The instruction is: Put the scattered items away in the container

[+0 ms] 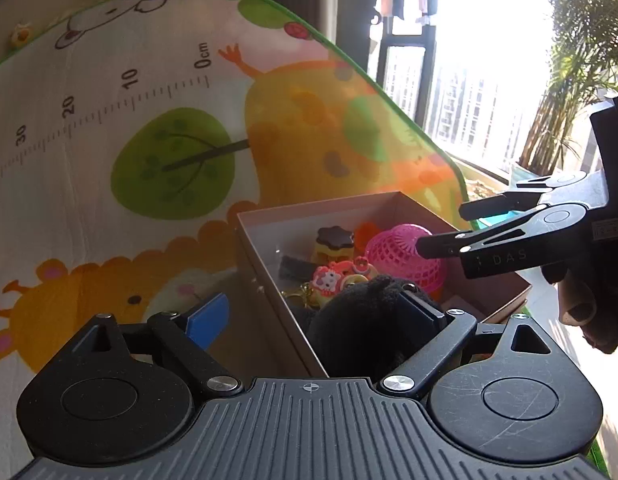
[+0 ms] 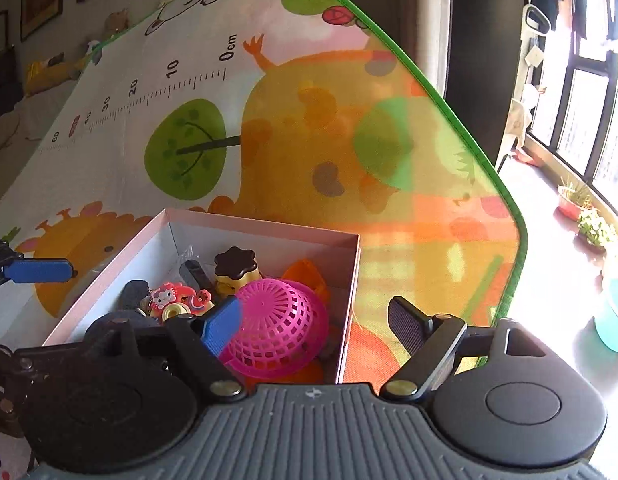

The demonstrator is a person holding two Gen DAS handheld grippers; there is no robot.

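An open pink-rimmed cardboard box (image 1: 309, 204) (image 2: 261, 226) sits on the play mat. Inside lie a pink mesh basket (image 1: 397, 256) (image 2: 277, 320), a pudding toy (image 1: 335, 242) (image 2: 235, 266), a pink cartoon keychain (image 1: 329, 278) (image 2: 169, 296), an orange piece (image 2: 305, 272) and a black plush (image 1: 361, 320). My left gripper (image 1: 313, 308) is open and straddles the box's near-left wall, with its right finger over the plush. My right gripper (image 2: 315, 308) (image 1: 443, 228) is open above the basket and straddles the box's right wall. Neither holds anything.
A cartoon play mat (image 1: 109, 140) (image 2: 309, 140) with a printed ruler and green edging covers the floor. Bright windows, potted plants (image 2: 593, 228) and a teal basin (image 2: 613, 316) lie to the right. A hand (image 1: 577, 300) holds the right gripper.
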